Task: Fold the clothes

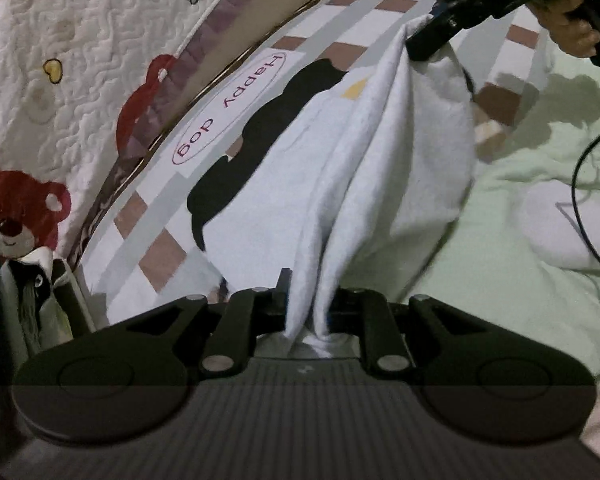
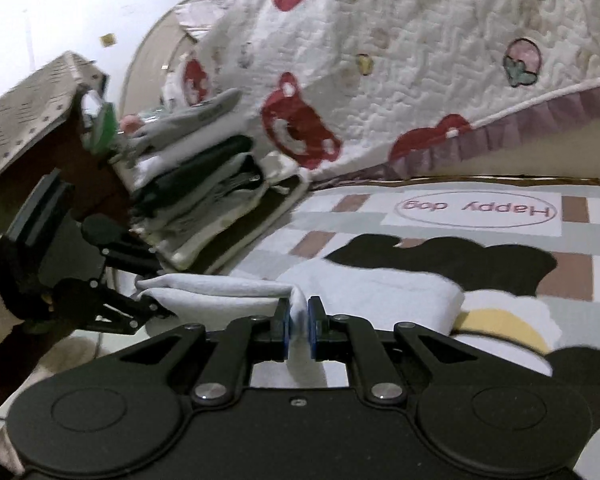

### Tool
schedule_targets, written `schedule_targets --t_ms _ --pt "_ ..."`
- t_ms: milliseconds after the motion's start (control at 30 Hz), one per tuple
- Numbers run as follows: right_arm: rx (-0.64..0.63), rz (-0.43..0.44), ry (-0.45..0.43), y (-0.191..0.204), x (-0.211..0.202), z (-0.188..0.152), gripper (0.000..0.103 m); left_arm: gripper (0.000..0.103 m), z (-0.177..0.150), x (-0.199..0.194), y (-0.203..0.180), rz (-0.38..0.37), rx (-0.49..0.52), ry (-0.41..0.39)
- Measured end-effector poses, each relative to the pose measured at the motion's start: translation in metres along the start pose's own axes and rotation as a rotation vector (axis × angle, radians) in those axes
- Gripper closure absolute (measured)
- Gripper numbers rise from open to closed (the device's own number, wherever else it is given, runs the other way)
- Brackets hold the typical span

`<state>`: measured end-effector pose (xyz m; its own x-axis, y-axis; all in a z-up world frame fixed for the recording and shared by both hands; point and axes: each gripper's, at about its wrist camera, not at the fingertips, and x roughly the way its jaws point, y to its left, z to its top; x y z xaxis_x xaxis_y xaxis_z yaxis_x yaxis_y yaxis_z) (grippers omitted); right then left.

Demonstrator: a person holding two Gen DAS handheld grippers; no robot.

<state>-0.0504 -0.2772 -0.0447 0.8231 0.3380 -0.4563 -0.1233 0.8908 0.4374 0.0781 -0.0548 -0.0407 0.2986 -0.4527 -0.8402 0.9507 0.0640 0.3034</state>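
Note:
A white garment (image 1: 400, 160) hangs bunched between my two grippers over the bed. At the bottom of the left wrist view my left gripper (image 1: 310, 300) is shut on one gathered end of it. My right gripper (image 1: 420, 40) pinches the other end at the upper right, held by a hand (image 1: 572, 24). In the right wrist view the blue pads of my right gripper (image 2: 299, 320) press on a fold of the white garment (image 2: 220, 288). The cloth stretches left to my left gripper (image 2: 162, 290), which a sleeved hand holds.
A checked sheet printed "Happy dog" (image 1: 228, 108) with a black dog shape (image 2: 460, 260) covers the bed. A quilt with red bears (image 2: 380, 80) rises behind it. A stack of folded clothes (image 2: 196, 168) stands at the bed's end. A black cable (image 1: 580, 184) crosses pale green bedding (image 1: 520, 300).

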Motion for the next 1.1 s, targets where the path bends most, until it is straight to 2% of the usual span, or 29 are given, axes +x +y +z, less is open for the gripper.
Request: schedule_targets --t_ms 233,300,367,433,533,733,867,1033,1100 --pt "0.038 -0.110 0.066 -0.039 0.041 0.021 0.093 0.083 0.024 0.057 0.043 -0.039 -0.081 0.028" --pt "0.048 -0.138 0.084 -0.050 0.055 0.024 0.093 0.071 0.029 0.074 0.053 -0.025 -0.120 0.055" --pt "0.059 -0.150 0.082 -0.063 0.065 0.019 0.093 0.066 0.030 0.090 0.066 -0.023 -0.178 0.055" --pt "0.136 -0.152 0.064 -0.082 0.074 0.009 0.093 0.066 0.029 0.102 0.080 -0.054 -0.268 0.038" --pt "0.182 -0.170 0.047 -0.095 0.080 0.009 0.093 0.066 0.024 0.113 0.102 -0.112 -0.426 -0.008" --pt "0.134 -0.212 0.092 -0.095 0.091 0.023 0.093 0.073 0.016 0.125 0.114 -0.151 -0.536 -0.078" --pt "0.154 -0.293 0.104 -0.097 0.094 0.024 0.094 0.077 0.014 0.138 0.122 -0.171 -0.620 -0.097" --pt "0.061 -0.349 0.120 -0.087 0.101 0.031 0.094 0.074 0.008 0.133 0.133 -0.119 -0.711 -0.169" --pt "0.046 -0.347 0.130 -0.089 0.106 0.035 0.094 0.071 -0.001 0.120 0.139 -0.051 -0.768 -0.206"
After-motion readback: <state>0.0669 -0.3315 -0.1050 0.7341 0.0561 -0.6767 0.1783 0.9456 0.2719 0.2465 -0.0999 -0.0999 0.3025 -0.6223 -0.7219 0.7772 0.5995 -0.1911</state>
